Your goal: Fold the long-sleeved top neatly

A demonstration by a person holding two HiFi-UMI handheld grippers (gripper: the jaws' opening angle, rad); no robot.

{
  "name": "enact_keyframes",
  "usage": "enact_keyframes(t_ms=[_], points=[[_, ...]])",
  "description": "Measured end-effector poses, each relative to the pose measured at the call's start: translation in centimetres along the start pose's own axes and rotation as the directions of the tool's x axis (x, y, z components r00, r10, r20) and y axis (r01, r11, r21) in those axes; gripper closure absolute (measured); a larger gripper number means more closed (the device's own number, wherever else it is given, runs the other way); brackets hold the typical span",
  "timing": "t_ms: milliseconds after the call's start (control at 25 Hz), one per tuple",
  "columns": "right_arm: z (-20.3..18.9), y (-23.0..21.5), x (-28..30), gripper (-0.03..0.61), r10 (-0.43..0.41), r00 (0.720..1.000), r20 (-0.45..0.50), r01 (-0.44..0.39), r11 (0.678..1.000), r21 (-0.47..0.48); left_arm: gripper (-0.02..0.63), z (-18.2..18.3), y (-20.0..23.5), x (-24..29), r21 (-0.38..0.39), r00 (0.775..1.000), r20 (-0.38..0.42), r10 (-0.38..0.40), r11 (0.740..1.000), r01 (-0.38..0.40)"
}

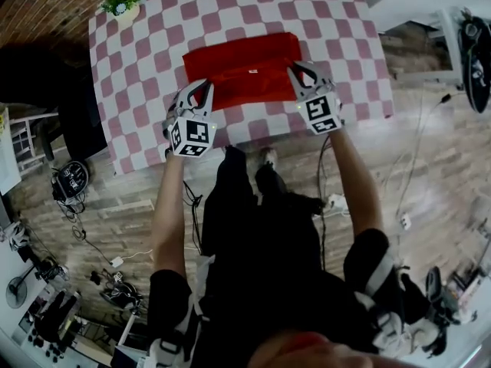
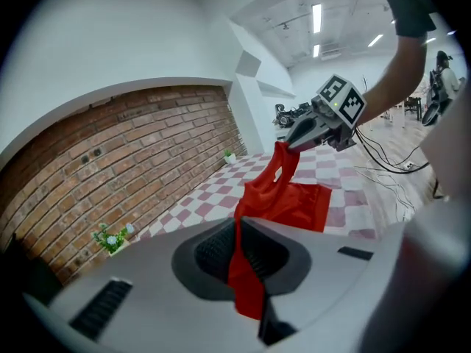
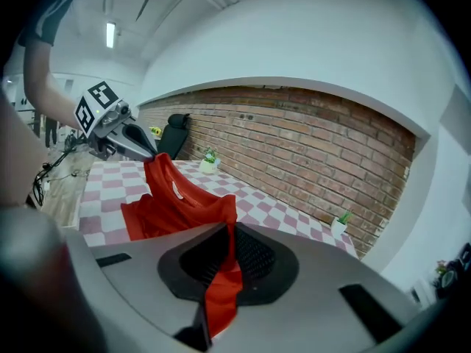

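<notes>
The red long-sleeved top [image 1: 244, 69] lies partly folded on the checked table [image 1: 153, 44], its near edge lifted. My left gripper [image 1: 201, 90] is shut on the near left corner of that edge; red cloth [image 2: 245, 271] runs between its jaws. My right gripper [image 1: 299, 73] is shut on the near right corner, with red cloth [image 3: 221, 285] pinched in its jaws. In the left gripper view the right gripper [image 2: 294, 140] holds the top [image 2: 283, 197] up off the table. From the right gripper view the left gripper [image 3: 147, 151] does the same, and the neck label [image 3: 175, 188] shows.
A small potted plant [image 1: 121, 6] stands at the table's far left corner. A brick wall [image 2: 110, 175] runs behind the table. Cables and gear [image 1: 77, 182] lie on the wooden floor to the left, and a black chair [image 3: 174, 134] stands near the wall.
</notes>
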State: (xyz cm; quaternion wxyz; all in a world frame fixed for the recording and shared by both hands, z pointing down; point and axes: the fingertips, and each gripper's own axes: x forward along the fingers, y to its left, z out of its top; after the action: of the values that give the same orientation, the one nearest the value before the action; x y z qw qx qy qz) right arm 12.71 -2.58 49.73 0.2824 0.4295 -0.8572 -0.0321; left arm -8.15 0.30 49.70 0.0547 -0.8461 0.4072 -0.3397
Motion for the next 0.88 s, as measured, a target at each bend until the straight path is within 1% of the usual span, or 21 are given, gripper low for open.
enact_keyframes(t_ms=[120, 360, 520, 640, 720, 760, 880], points=[[-1.9, 1.7, -0.8, 0.548, 0.022, 1.0, -0.02, -0.022, 1.0, -0.017, 0.591, -2.0, -1.9, 0.1, -0.006, 0.999, -0.029, 0.015, 1.0, -0.015], [-6.8, 5.5, -1.7, 0.548, 0.067, 0.996, -0.065, -0.069, 0.997, -0.02, 0.589, -6.6, -6.1, 0.4, -0.058, 0.995, -0.097, 0.011, 0.998, -0.017], [-9.7, 7.4, -1.9, 0.546, 0.085, 0.99, -0.114, -0.088, 0.996, -0.016, 0.589, -9.2, -8.8, 0.9, -0.094, 0.989, -0.149, -0.013, 0.996, -0.001], [-11.4, 8.4, -1.7, 0.546, 0.086, 0.984, -0.156, -0.088, 0.996, -0.007, 0.588, -11.0, -10.6, 1.5, -0.136, 0.981, -0.188, -0.053, 0.99, 0.027], [-12.3, 9.0, -1.7, 0.546, 0.093, 0.978, -0.186, -0.094, 0.996, 0.003, 0.576, -11.9, -11.6, 1.7, -0.167, 0.975, -0.211, -0.074, 0.985, 0.039], [-12.7, 9.4, -1.8, 0.545, 0.098, 0.975, -0.198, -0.098, 0.995, 0.007, 0.559, -12.3, -12.0, 1.7, -0.18, 0.971, -0.224, -0.084, 0.983, 0.043], [-13.4, 9.9, -2.2, 0.535, 0.1, 0.972, -0.214, -0.1, 0.995, 0.012, 0.526, -13.2, -13.1, 1.4, -0.204, 0.961, -0.256, -0.101, 0.978, 0.049]])
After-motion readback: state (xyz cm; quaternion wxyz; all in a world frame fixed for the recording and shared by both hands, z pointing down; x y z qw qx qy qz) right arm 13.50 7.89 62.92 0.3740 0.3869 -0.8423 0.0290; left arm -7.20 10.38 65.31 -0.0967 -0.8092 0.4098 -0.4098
